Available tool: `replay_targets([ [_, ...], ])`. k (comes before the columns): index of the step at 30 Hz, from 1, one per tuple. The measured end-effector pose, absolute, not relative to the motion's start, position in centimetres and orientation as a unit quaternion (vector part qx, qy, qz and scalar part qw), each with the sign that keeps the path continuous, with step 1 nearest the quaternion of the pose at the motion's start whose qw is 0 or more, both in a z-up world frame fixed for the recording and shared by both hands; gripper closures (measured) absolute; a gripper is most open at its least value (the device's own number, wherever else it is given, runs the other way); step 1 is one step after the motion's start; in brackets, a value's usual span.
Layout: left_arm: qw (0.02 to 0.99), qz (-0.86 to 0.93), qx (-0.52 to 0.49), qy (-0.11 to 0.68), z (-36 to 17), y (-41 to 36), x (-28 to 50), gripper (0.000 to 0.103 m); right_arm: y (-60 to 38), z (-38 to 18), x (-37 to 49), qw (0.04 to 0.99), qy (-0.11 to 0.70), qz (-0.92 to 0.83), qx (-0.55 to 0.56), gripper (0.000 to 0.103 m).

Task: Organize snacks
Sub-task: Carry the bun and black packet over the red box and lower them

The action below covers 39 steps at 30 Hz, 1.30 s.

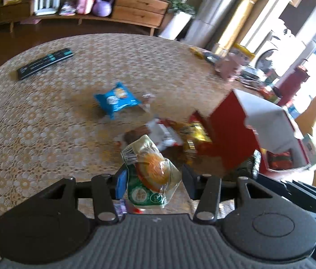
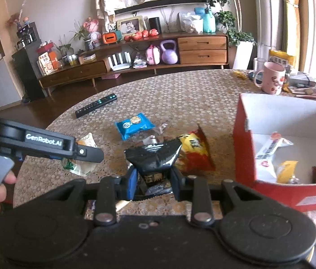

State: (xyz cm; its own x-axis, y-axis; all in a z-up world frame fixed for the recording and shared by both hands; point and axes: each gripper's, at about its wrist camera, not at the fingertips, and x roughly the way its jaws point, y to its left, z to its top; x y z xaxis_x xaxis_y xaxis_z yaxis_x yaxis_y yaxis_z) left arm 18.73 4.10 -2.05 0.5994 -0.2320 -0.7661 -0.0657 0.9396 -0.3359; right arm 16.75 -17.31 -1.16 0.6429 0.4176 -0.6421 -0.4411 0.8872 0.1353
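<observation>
My left gripper [image 1: 152,185] is shut on a green and white pastry packet [image 1: 151,172] and holds it above the table; it also shows in the right wrist view [image 2: 80,163]. My right gripper [image 2: 152,180] is shut on a black snack bag [image 2: 154,159] just above the table. A red box [image 2: 245,154] with a white inside stands to the right and holds several snacks [image 2: 277,154]. A blue packet [image 2: 134,125] and a red and yellow chip bag [image 2: 195,150] lie on the table. The box also shows in the left wrist view [image 1: 227,130].
A black remote [image 2: 96,105] lies at the far left of the round patterned table [image 2: 191,94]. A pink mug [image 2: 271,80] and clutter stand at the far right edge. A small clear wrapper [image 2: 161,127] lies beside the blue packet. A sideboard [image 2: 135,58] is beyond.
</observation>
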Motion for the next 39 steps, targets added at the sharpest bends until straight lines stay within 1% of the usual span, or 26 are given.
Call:
replay_targets([
  [12, 0.887, -0.127, -0.12, 0.428, 1.8, -4.4, 19.8, 0.053, -23.0, 1.4, 16.8, 0.926, 0.321, 0.196, -0.003, 0.073],
  [21, 0.887, -0.172, -0.08, 0.421, 2.9, -11.2, 22.1, 0.053, -27.7, 1.7, 18.3, 0.938, 0.312, 0.152, 0.008, 0.073],
  [29, 0.884, -0.194, -0.055, 0.422, 2.5, -15.9, 24.6, 0.053, -32.1, 0.7, 20.3, 0.942, 0.318, 0.103, 0.014, 0.073],
  [39, 0.871, -0.195, -0.025, 0.45, -0.6, -20.3, 28.5, 0.053, -36.7, -1.4, 23.9, 0.938, 0.344, 0.045, 0.018, 0.073],
])
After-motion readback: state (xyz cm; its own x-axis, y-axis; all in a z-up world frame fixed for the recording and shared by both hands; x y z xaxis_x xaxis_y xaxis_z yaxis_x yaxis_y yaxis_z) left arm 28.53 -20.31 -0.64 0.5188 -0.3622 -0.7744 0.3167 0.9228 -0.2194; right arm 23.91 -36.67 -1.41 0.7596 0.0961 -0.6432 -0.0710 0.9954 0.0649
